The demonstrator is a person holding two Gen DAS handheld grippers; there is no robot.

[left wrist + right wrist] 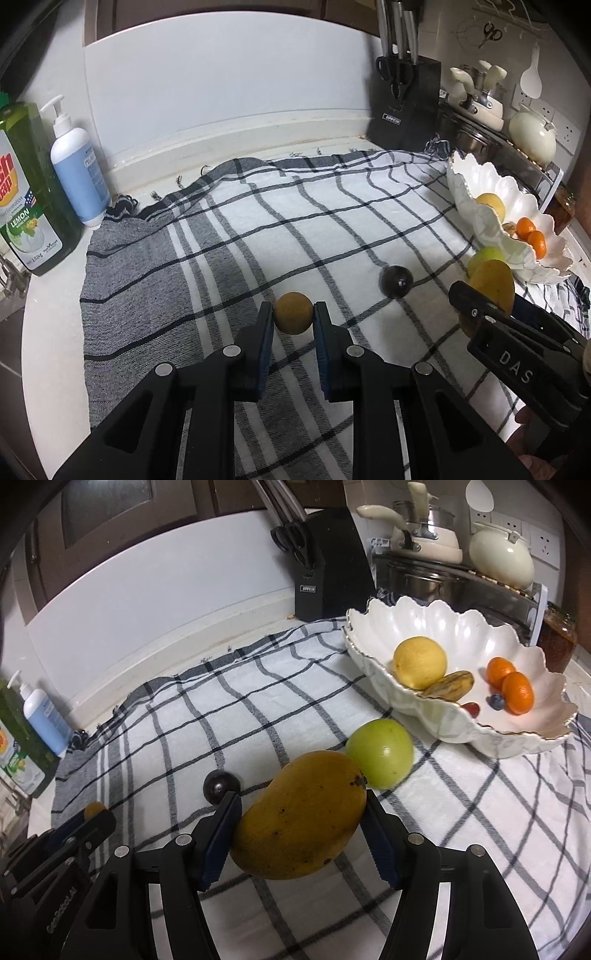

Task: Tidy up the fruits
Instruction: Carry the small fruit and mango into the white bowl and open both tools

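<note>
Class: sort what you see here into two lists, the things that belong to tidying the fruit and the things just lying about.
Belongs: mango, green apple, dark plum, small yellow fruit, bowl.

Lying about: knife block, soap bottles, kettle, checked cloth.

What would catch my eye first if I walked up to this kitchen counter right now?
Probably the big yellow mango, clamped in the right gripper just above the checked cloth. Beside it, the left gripper pinches a small round yellow-brown fruit. Behind the mango sits a scalloped white bowl already holding a lemon and two small oranges, with a green apple waiting in front of it.
</note>
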